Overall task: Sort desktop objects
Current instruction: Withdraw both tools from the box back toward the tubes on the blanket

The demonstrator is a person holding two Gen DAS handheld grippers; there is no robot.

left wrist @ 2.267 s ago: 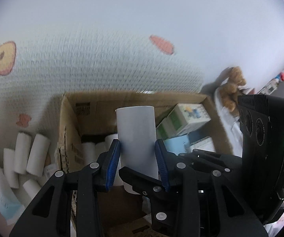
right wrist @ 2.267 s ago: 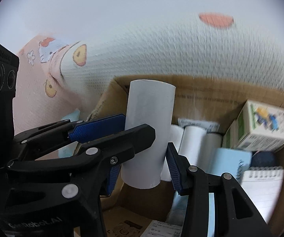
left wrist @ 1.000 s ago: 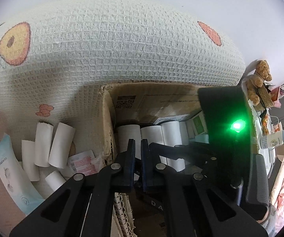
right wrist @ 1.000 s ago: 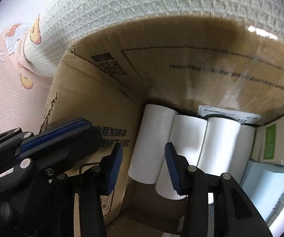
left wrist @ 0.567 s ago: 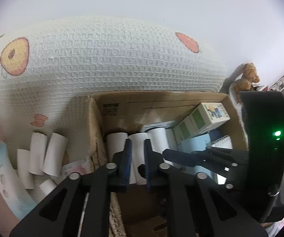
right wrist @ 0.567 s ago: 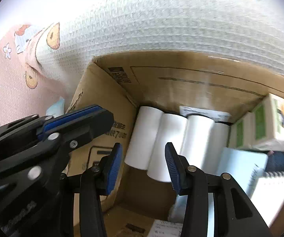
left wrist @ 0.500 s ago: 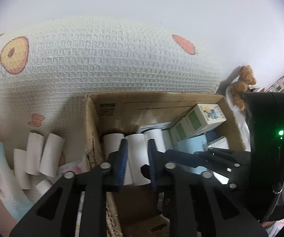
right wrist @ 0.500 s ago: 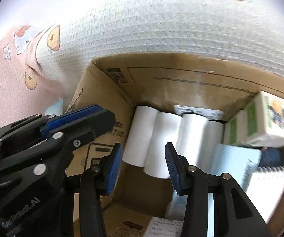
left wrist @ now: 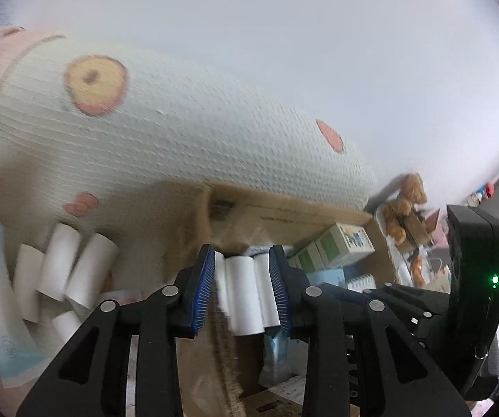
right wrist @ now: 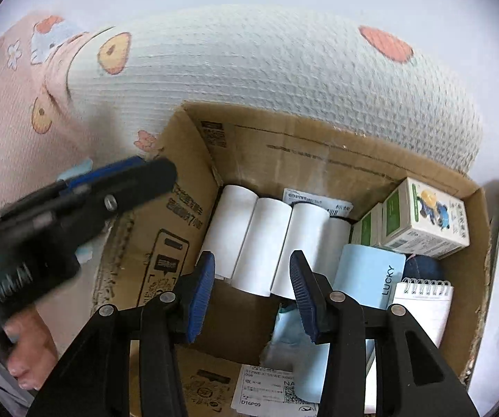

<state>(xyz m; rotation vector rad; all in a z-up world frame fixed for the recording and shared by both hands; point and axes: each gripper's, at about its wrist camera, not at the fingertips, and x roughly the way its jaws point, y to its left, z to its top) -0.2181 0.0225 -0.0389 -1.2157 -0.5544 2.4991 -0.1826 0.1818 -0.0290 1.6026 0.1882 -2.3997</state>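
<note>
Right wrist – paper rolls [right wrist: 263, 243] lie boxed beyond spread jaws

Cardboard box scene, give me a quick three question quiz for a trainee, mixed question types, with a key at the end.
1. True or false: the right tongs are clamped on a paper roll.
2. Multiple choice: in the cardboard box, the white paper rolls lie (A) standing upright in the middle, (B) side by side toward the box's left wall, (C) on top of the spiral notepad.
3. Fill in: more white rolls lie outside the box on the ____ side of the left wrist view.

Key:
1. False; the jaws are open with nothing between them.
2. B
3. left
</note>
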